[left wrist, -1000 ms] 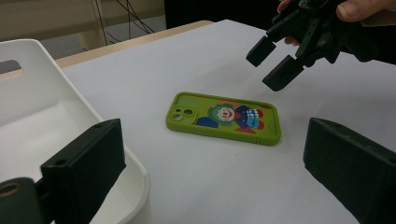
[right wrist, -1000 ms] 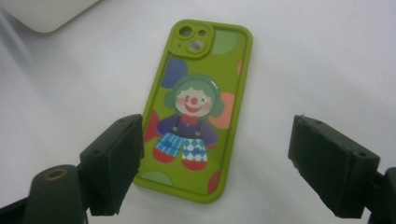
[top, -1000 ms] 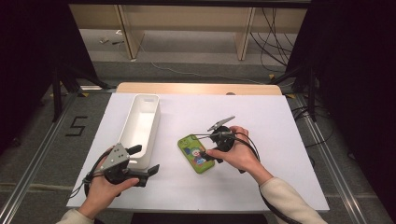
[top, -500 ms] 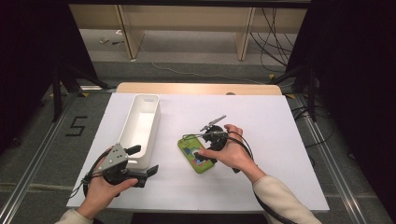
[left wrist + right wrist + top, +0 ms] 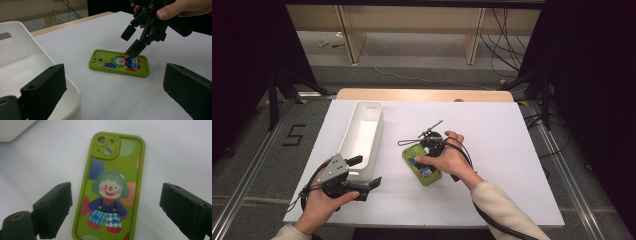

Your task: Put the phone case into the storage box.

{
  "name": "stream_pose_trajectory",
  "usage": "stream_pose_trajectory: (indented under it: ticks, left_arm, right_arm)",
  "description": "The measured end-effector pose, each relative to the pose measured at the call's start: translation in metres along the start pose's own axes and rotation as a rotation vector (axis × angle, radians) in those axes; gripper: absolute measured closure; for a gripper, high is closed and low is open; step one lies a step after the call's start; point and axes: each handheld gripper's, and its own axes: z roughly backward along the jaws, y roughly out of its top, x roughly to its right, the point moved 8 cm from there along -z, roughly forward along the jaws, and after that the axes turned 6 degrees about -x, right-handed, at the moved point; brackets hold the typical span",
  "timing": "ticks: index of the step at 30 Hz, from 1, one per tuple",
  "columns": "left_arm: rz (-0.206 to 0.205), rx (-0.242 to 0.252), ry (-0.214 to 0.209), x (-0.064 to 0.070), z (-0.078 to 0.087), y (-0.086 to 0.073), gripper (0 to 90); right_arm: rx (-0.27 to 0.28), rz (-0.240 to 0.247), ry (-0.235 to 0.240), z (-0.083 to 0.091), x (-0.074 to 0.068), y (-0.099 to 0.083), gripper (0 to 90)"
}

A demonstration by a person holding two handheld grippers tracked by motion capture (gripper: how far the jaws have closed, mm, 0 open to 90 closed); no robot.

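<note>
The phone case (image 5: 110, 187) is lime green, with a raised camera block at one end and a cartoon clown on its back: green hair, red smile and bow tie, blue top, checked trousers, coloured dots around. It lies flat, picture side up, on the white worktop (image 5: 507, 150), just beside a white bin (image 5: 362, 137) and apart from it. It lies at a slant to the worktop's edges.
</note>
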Motion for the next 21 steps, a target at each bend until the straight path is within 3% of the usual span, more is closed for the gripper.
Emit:
stream_pose_trajectory:
  ticks: [9, 21]
  left_arm:
    - [0.002, 0.0, -0.004, 0.0, 0.0, 0.0, 4.3]
    - [0.0, -0.001, -0.005, 0.0, 0.0, 0.0, 4.3]
  right_arm:
    - [-0.076, -0.028, -0.011, -0.016, 0.002, 0.0, 12.8]
    - [-0.153, -0.027, -0.014, -0.027, -0.003, -0.001, 12.7]
